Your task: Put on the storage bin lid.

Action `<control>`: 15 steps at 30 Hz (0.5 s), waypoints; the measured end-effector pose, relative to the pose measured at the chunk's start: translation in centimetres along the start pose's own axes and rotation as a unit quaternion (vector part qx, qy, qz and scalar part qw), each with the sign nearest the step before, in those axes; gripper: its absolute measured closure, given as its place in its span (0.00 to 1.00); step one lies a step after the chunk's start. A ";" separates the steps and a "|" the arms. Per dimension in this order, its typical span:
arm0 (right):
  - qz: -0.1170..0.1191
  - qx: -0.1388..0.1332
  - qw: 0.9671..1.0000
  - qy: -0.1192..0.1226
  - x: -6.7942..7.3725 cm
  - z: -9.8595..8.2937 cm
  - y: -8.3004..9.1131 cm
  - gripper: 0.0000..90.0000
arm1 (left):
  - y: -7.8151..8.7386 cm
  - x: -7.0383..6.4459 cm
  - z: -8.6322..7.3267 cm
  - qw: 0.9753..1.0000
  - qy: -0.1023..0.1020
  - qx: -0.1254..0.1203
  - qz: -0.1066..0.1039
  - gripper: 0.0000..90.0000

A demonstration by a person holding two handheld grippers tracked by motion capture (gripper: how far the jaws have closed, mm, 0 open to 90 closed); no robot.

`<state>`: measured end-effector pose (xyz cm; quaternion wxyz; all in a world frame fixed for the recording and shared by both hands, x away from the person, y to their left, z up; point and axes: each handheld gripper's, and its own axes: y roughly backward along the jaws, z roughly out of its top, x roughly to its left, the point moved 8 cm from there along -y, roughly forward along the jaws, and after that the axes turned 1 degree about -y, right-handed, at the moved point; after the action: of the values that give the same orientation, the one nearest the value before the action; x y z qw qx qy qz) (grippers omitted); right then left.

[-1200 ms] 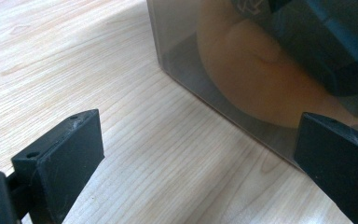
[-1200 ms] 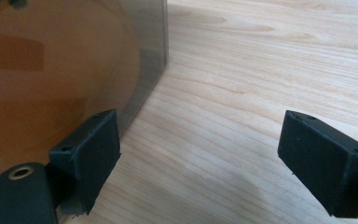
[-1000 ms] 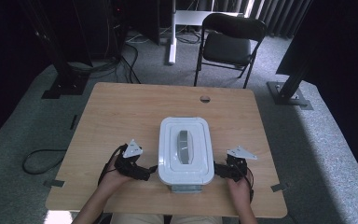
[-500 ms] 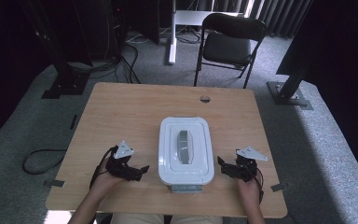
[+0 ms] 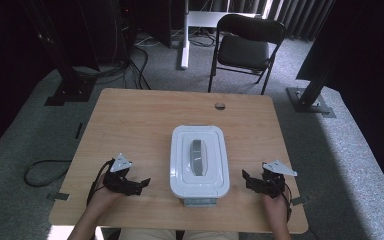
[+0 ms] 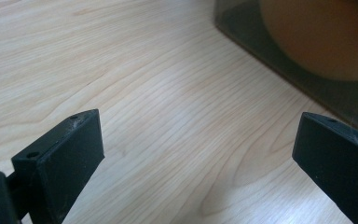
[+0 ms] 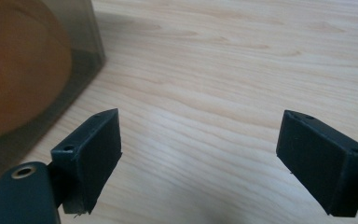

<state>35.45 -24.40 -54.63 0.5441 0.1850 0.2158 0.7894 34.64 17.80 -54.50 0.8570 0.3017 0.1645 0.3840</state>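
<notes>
- I have the left gripper low over the table with its jaws spread wide and nothing between them; in the left gripper view only bare wood lies in the gap.
- The right gripper mirrors it on the far side, jaws likewise wide apart and empty.
- The container sits between the two grippers, just inward of each jaw pair, near but not touching either one. It lies close to my edge of the table, long side running away from me.
- Its white lid is on, with a grey handle along the middle. I judge the lid is the thing to work on, which is why both grippers flank the long sides: from there each can reach a rim or latch at once.
- In the left gripper view the container wall shows ahead and to the right of the jaws, smoky and see-through, with something rounded and orange behind it. It may be fruit, but it is too blurred to say.
- The right gripper view gives the same wall ahead and to the left.
- Beyond the container, a small round hole marks the far table edge, well clear of both grippers.
</notes>
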 end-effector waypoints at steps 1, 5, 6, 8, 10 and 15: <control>-0.003 0.003 1.000 -0.001 -0.2 -0.2 0.1 0.15 | 0.0 0.2 -0.2 1.000 0.001 0.001 0.001 0.03; -0.010 0.008 1.000 -0.006 -0.7 -0.8 0.3 0.15 | 0.1 0.3 -0.4 1.000 0.004 -0.001 0.004 0.03; -0.015 0.010 1.000 -0.010 -1.1 -1.2 0.6 0.15 | 0.3 0.6 -0.8 1.000 0.007 -0.002 0.006 0.03; -0.019 0.012 1.000 -0.012 -1.3 -1.6 0.8 0.15 | 0.4 0.8 -1.1 1.000 0.010 -0.004 0.008 0.03; -0.021 0.016 1.000 -0.011 -1.4 -1.9 1.0 0.15 | 0.5 1.0 -1.4 1.000 0.011 -0.003 0.012 0.03; -0.026 0.027 0.999 -0.013 -1.7 -2.9 1.3 0.15 | 1.1 1.8 -2.4 1.000 0.013 0.002 0.022 0.03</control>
<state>33.52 -26.84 -56.50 0.5623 0.2040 0.2346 0.7663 33.93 20.67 -55.69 0.8452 0.3019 0.1701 0.4069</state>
